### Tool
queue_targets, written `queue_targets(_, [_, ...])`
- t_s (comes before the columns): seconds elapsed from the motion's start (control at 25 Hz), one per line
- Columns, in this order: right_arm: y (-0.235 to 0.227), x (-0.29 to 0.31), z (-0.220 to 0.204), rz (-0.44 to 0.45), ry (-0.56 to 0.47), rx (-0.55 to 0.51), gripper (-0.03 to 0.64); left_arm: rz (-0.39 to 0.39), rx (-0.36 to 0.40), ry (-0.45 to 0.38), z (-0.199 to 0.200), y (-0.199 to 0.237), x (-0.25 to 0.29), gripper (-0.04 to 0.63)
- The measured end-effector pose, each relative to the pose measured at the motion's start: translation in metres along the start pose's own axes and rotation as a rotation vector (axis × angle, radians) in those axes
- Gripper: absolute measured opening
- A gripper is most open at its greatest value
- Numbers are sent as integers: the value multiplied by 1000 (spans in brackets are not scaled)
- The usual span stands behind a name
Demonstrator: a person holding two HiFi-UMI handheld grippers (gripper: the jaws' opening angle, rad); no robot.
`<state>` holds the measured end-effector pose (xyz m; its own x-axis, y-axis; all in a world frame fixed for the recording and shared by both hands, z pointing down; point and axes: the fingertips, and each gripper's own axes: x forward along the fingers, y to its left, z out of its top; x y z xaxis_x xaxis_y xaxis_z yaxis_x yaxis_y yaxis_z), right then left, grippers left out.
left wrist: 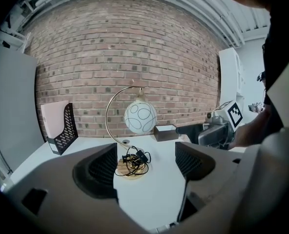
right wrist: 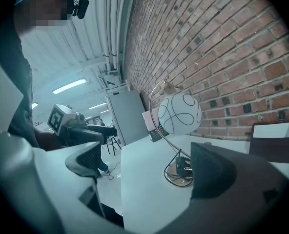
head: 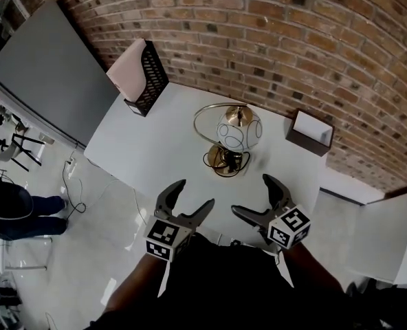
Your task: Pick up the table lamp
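The table lamp stands near the middle of the white table: a white globe with dark line rings hangs from a gold hoop arm, and a black cord lies coiled on its round gold base. In the left gripper view the lamp is straight ahead between the jaws; in the right gripper view the lamp is ahead at the right. My left gripper and right gripper hover open at the table's near edge, short of the lamp, holding nothing.
A black mesh file holder with a pink folder stands at the table's back left. A dark brown open box sits at the back right by the brick wall. A grey panel stands left; a seated person is on the floor side.
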<state>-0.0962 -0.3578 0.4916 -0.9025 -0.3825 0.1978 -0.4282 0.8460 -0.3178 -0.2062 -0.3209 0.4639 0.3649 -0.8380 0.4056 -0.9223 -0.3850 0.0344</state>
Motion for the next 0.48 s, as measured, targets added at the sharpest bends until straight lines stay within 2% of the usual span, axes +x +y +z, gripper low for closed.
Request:
queue_targets(0.2, [-8,7,2,-46,-17,7,577,-48,10,11,2,11,12,368])
queue_targets(0.48, [-21,24,3,-178,-32,35,575,-152,56,15,9,40,36,368])
